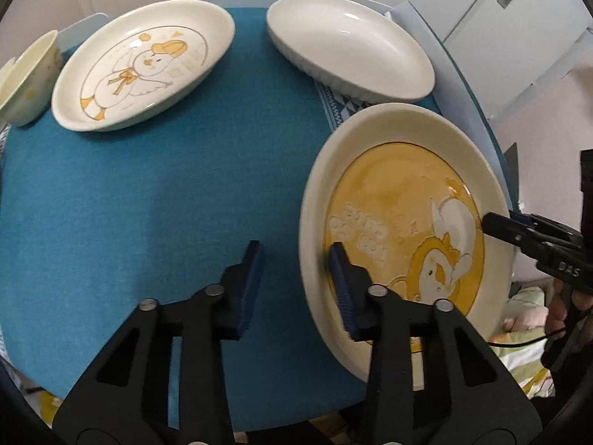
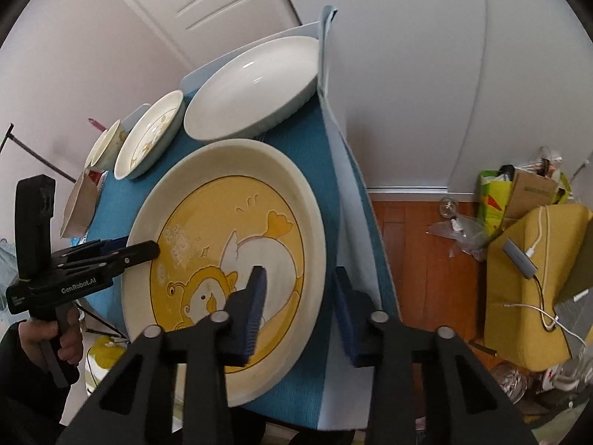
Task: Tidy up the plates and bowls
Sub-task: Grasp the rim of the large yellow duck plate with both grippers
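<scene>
A yellow duck plate lies near the right edge of the blue mat. My left gripper is open and straddles the plate's left rim, one finger inside the plate and one outside. My right gripper is open and straddles its right rim the same way. A white duck plate, a plain white oval dish and a small cream bowl sit at the far side.
The blue mat ends close to the table's right edge. Beyond it is a wooden floor with bags, a yellow cushion and cables. A white door stands behind the table.
</scene>
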Demonstrator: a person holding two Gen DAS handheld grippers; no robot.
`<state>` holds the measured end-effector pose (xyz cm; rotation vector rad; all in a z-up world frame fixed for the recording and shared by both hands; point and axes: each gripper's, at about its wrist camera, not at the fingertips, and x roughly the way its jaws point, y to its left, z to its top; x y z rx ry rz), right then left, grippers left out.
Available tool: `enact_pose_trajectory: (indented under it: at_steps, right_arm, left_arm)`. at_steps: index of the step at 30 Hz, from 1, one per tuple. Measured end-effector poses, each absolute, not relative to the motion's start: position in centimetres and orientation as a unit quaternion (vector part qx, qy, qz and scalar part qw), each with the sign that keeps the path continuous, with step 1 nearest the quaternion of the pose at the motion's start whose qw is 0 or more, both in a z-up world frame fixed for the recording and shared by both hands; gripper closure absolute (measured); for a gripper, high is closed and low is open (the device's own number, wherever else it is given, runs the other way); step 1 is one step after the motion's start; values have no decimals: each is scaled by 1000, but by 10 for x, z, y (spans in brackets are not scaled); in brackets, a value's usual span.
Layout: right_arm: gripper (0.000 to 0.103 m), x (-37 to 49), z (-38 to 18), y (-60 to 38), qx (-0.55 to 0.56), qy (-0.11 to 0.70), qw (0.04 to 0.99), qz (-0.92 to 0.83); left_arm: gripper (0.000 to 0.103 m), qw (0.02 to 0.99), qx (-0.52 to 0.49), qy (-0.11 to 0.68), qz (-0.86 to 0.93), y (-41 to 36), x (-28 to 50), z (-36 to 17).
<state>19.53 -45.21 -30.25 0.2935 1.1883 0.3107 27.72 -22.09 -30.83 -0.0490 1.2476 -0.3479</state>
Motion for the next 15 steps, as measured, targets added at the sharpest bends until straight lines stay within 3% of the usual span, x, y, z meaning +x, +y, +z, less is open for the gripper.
enact_pose_trajectory:
  at_steps: [1,4,15]
  right_arm:
    - [80,195,-303,-451,138,555,807,148]
    - [85,198,-309,-453,135,555,808,148]
    - [87,202,-312,-454,137,553,808,154]
  left_arm:
    - [78,797,-24,581,-166,-222,277,-308]
    - [83,795,-20,580,-177,-228,275,-308]
    - [83,799,-5,576,-172,-248,270,-308]
